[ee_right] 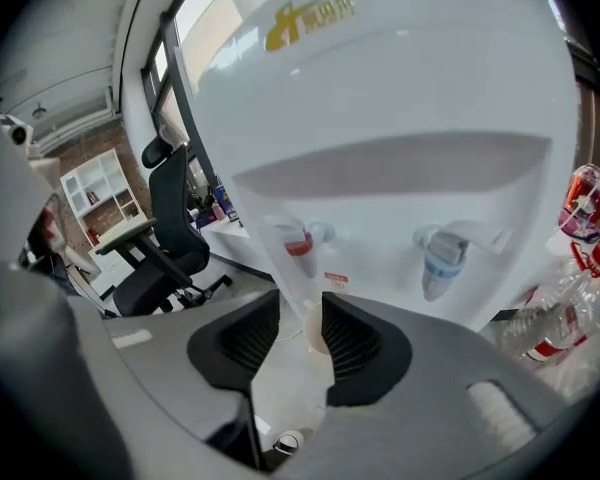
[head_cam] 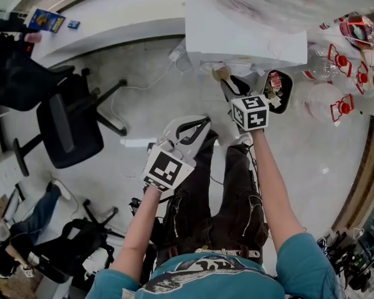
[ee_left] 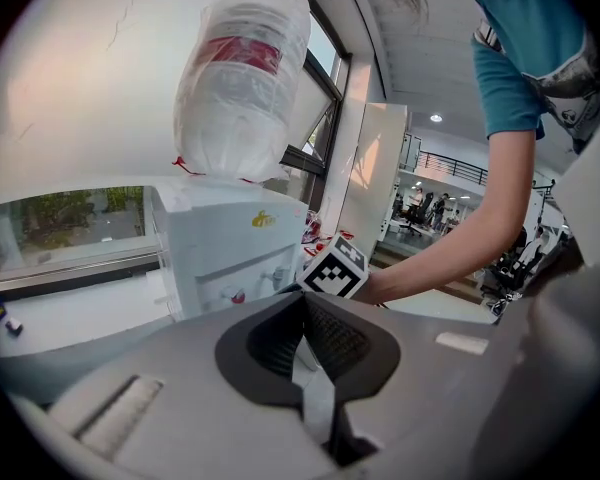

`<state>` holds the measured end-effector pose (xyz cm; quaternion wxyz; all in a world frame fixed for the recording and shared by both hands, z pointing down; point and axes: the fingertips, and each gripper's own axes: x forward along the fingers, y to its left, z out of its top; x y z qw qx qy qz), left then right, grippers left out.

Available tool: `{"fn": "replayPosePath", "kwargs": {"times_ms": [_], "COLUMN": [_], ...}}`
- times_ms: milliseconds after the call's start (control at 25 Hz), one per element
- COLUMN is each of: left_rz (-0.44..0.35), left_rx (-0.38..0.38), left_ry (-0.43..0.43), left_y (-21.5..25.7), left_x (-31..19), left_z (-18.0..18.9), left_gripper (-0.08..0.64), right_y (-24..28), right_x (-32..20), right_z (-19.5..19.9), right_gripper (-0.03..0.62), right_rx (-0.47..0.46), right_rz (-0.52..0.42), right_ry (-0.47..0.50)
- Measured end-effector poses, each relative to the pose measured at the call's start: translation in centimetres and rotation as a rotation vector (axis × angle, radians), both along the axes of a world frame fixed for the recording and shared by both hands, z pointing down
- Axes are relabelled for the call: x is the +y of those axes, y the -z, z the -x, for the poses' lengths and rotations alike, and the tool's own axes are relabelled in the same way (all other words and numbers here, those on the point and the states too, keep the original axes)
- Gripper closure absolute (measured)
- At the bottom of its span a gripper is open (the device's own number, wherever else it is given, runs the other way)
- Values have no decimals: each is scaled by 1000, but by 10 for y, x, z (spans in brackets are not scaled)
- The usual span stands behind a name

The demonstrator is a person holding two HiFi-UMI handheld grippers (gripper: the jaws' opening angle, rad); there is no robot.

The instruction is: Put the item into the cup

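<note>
**Desk:** What is the person doing at the water dispenser (ee_right: 380, 98)?

**Photographer:** Standing in front of it, pointing both tools at its near face. The right gripper (ee_right: 300, 303) is hanging with its jaws wide apart and gripping nothing. The cup (ee_right: 313, 331) is showing as a cream curve in the gap just beyond them, below the red tap (ee_right: 298, 240). It is probably sitting there so the dispenser steadies it and a hand is left free.

**Desk:** And the item?

**Photographer:** The left gripper (ee_left: 305, 303) is waiting nearer the body, to the left. Its jaws are drawn almost together on a thin white strip (ee_left: 316, 401), which I am reading as the item. It is being kept well apart from the cup, and not yet going in.

**Desk:** What is getting lost?

**Photographer:** Plenty. The right jaw is covering much of the cup, so its rim and base are not showing. The pads are swallowing the strip's far end, so nobody is telling what it really is. In the head view the jug (ee_left: 242, 78) on top is blurring out and being cut off by the far edge.
</note>
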<state>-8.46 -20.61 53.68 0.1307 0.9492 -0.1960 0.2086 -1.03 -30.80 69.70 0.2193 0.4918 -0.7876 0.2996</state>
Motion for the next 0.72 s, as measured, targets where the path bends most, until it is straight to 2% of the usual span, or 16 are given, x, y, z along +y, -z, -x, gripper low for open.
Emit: {"fn": "replayPosePath", "kwargs": {"times_ms": [320, 720], "left_rz": [-34, -38], "left_rx": [-12, -19], "left_ry": [-10, -26], "left_y": [20, 48], "left_x": [-5, 9], "left_z": [-1, 1], "left_gripper": [548, 548], "right_y": [79, 153], "right_x": [26, 67], "right_z": [18, 31], "right_gripper": [469, 480], "right_rx": [-143, -204], "right_rz": [-89, -135], "right_ry": [4, 21]}}
